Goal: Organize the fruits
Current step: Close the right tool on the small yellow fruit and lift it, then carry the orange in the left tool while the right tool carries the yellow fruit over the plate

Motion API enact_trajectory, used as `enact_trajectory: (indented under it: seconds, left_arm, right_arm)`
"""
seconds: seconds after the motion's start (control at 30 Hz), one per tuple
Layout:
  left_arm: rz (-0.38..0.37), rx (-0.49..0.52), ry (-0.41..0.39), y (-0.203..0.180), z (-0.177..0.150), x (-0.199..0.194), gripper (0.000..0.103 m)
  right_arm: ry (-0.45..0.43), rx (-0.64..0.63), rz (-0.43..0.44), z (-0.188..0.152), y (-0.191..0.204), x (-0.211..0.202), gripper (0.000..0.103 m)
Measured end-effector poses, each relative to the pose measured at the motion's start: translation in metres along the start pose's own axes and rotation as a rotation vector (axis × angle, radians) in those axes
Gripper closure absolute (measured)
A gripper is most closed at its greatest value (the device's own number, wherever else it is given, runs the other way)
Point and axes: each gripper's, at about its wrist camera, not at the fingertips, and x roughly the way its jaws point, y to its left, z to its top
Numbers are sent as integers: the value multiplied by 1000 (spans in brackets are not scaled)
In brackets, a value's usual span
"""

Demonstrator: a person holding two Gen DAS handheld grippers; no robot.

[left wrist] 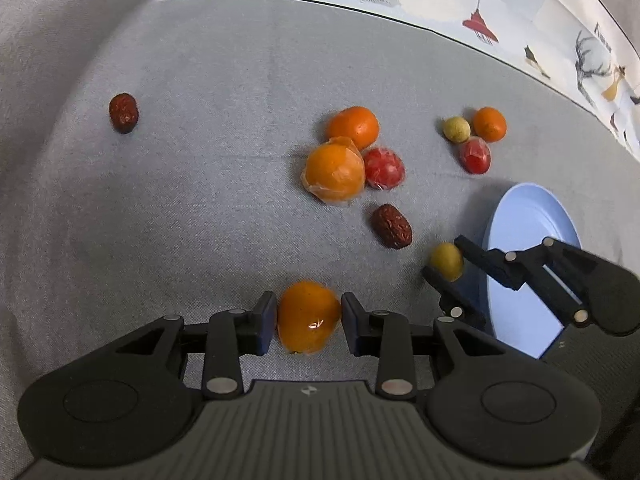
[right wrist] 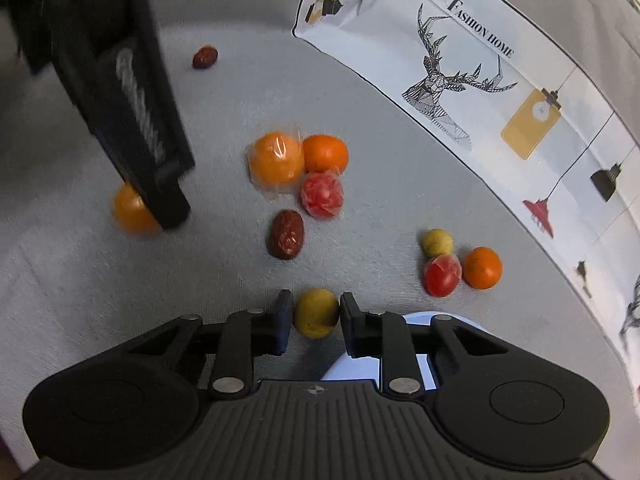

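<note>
On the grey cloth, my left gripper (left wrist: 309, 308) is shut on a glossy orange fruit (left wrist: 308, 316), a pad against each side. The right wrist view shows that orange (right wrist: 130, 210) partly behind the left gripper's finger (right wrist: 172, 204). My right gripper (right wrist: 315, 308) is shut on a small yellow-green fruit (right wrist: 316, 313). In the left wrist view the right gripper (left wrist: 445, 258) holds this fruit (left wrist: 447, 262) at the left rim of a light blue plate (left wrist: 528, 220). The plate (right wrist: 348, 368) lies mostly hidden under the right gripper.
Loose on the cloth lie a wrapped orange (left wrist: 335, 170), a bare orange (left wrist: 354, 126), a wrapped red fruit (left wrist: 384, 168) and a dark date (left wrist: 391, 226). Another date (left wrist: 124, 112) lies far left. A yellow, red and orange trio (left wrist: 475, 155) sits near a printed cushion (right wrist: 480, 80).
</note>
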Motion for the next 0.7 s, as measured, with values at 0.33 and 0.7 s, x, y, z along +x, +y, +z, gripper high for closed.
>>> enact_trajectory:
  seconds: [0.33,0.7]
  left_arm:
    - [17,-13,-6,3,-2,-1,65]
    - [53,65,-18,-6,-11,-3,68]
  right_arm:
    - [71,442,221,-5,-21,-3,77]
    - [49,547,209,-7,-36,-14,77]
